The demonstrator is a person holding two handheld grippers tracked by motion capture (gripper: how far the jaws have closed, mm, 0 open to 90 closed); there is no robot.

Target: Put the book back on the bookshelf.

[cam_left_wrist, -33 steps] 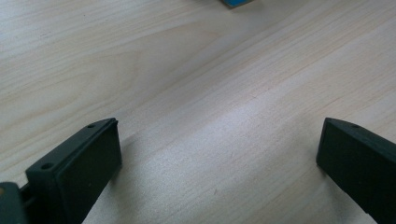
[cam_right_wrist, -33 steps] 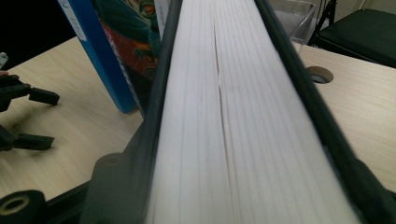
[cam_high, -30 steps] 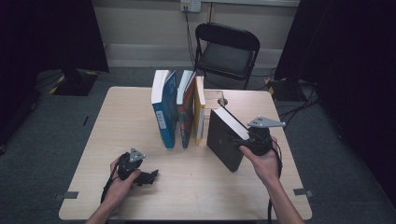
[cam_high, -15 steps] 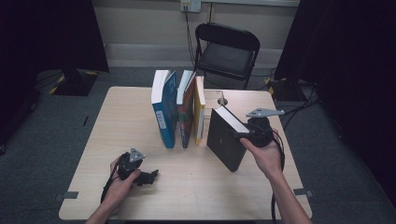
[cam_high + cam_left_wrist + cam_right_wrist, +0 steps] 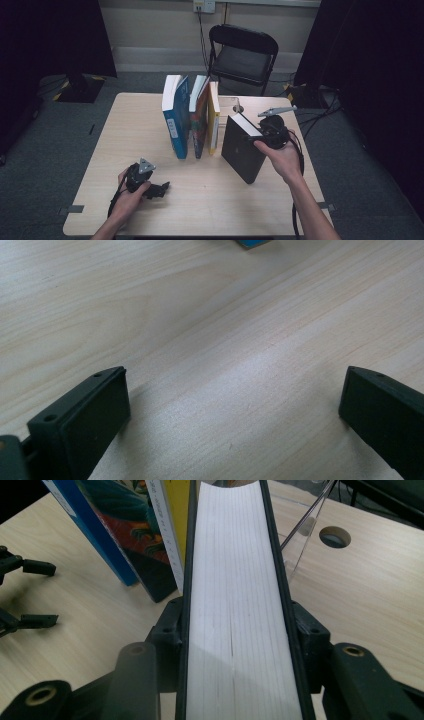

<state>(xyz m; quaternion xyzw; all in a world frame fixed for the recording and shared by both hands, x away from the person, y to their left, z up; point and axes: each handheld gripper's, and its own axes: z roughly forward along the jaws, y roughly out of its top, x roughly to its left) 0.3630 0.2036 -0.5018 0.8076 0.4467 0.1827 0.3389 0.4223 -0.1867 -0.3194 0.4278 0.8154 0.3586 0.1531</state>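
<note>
Right gripper clamps the black book across its thickness; jaws have just been closing, pads on both covers, white page block between them in the right gripper view. Book tilted, top leaning toward the gripper, one lower corner down near the counter. Its long axis runs away from the gripper, roughly parallel to the standing row.

Just beyond the book's far face: yellow book, then the red-patterned book, then the blue book. Narrow gap between black book and yellow one; likely slot for it. A clear bookend sits ahead of the gripper, to its right.

Left gripper wide open, empty, low over the counter, well apart. Right hand clearly nearer. Open counter on the gripper's own side.
</note>
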